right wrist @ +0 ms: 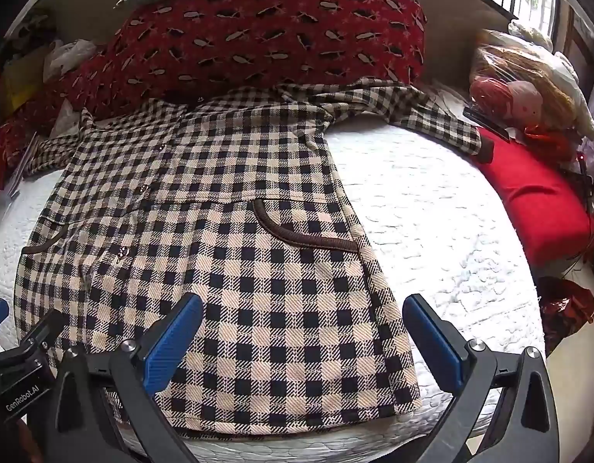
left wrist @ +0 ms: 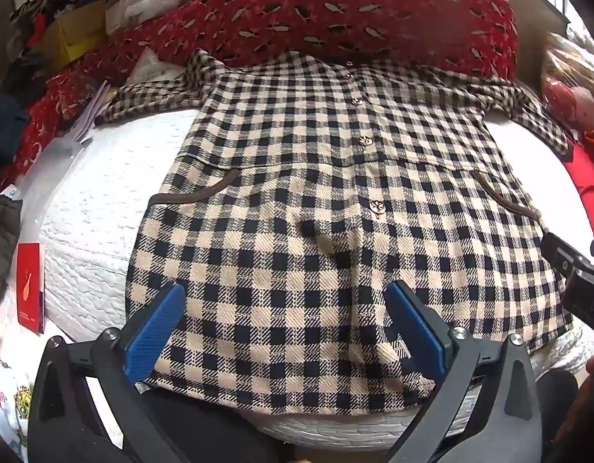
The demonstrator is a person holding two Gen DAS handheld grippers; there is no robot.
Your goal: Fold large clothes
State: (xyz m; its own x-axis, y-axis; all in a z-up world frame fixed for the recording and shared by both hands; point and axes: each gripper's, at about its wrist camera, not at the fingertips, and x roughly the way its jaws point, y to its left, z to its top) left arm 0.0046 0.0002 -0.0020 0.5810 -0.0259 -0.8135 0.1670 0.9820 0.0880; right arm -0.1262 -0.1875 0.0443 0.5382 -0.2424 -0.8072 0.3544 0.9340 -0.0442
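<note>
So the biggest thing in both views is the bed [right wrist: 432,208], white quilted cover, and your checked coat [left wrist: 316,200] is laid out flat on it, front up, buttons done, filling the centre of the left wrist frame and the centre-left of the right wrist one. Hem is at the bottom of the frame nearest you, collar at the top, tucked against the red patterned quilt [right wrist: 258,38] bunched along the back. Both sleeves are spread out sideways: one runs to the upper right of the right wrist view, its cuff touching the red cushion [right wrist: 536,200], the other goes off to the upper left.

Looks to me like you're at the very start, with the coat spread and no fold made yet. Nothing is gripped.

Your left gripper [left wrist: 285,328] hovers over the hem at the bottom centre of its frame, jaws wide apart with only fabric showing between them. Your right gripper [right wrist: 304,335] is the same deal, jaws apart, sitting over the hem corner near the coat's side edge.

Next move, I'd guess: bring a sleeve in across the chest, or pinch the hem at both spots and carry it up toward the collar. It's thick fabric, so you'll want a decent bite.

Small stuff: brown-trimmed pocket [right wrist: 297,231] mid-frame, red packet [left wrist: 29,285] at the left edge.
</note>
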